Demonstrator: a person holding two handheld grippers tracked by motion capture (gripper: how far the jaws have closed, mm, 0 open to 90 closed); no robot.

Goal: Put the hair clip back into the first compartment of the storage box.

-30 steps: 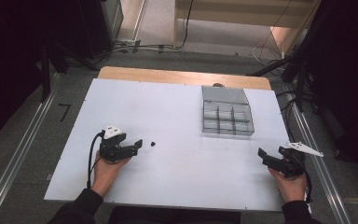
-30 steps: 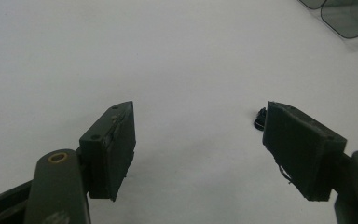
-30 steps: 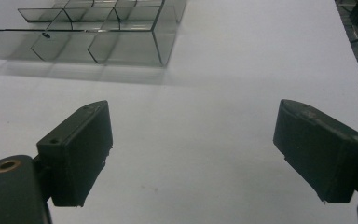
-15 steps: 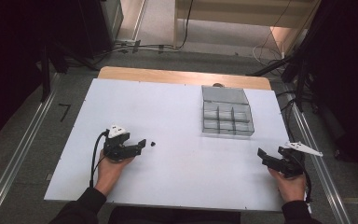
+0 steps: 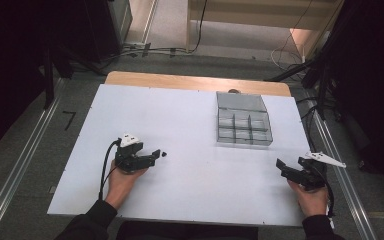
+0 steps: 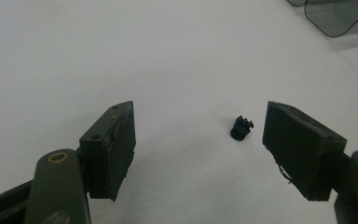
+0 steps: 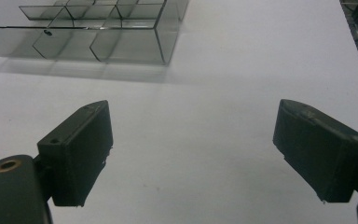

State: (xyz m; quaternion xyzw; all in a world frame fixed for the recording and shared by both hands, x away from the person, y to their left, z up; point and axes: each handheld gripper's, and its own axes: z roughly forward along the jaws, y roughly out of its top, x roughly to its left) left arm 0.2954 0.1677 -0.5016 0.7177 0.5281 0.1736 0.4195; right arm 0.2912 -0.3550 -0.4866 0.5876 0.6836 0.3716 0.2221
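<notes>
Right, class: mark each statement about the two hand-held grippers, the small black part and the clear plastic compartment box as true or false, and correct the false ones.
1. The left gripper has its jaws open. True.
2. The small black part is clamped between the left gripper's jaws. False: it lies on the white table, just ahead of the jaws and nearer one of them, untouched.
3. The clear plastic compartment box sits on the right half of the table, toward its far edge. True.
4. The right gripper is holding the box. False: its jaws are open and empty, short of the box.
5. The box is divided into compartments. True.
</notes>
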